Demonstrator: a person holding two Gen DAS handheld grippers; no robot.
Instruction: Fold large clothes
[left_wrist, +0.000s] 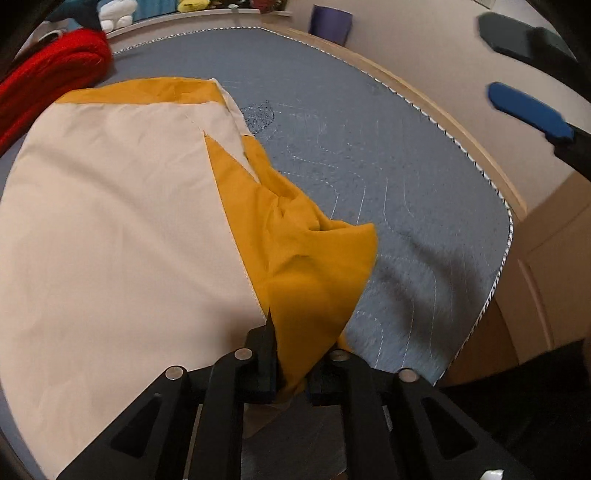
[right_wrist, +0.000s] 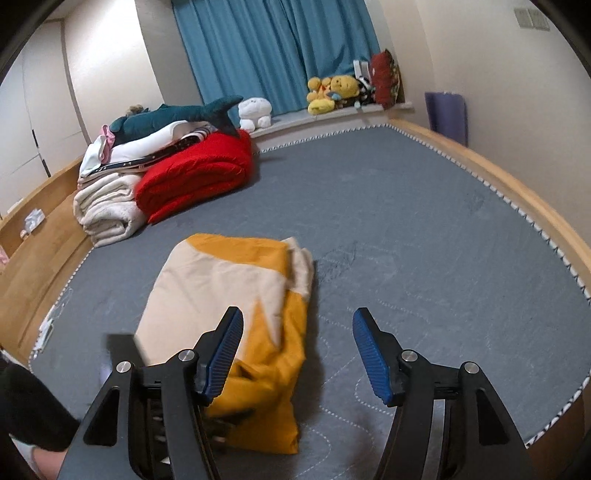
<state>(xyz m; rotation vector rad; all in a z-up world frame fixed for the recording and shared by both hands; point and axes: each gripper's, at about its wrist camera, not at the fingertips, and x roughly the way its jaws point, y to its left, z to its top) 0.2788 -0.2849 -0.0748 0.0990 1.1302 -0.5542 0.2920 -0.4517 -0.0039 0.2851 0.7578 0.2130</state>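
Left wrist view: left gripper (left_wrist: 291, 354) clamps yellow edge of cream-yellow garment (left_wrist: 122, 229), lying part-folded on grey mattress (left_wrist: 388, 177). Right gripper (right_wrist: 297, 350) spread wide, empty, above. Mid-fold; next likely carry edge across.

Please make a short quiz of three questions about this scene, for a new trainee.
1. True or false: the right gripper is shut on the garment.
2. Which gripper pinches the garment's yellow corner? A) left gripper B) right gripper
3. Fill in: the folded ___ blanket lies beside the white blanket on the grey bed cover.

Key: 1 false; 2 A; 3 red.
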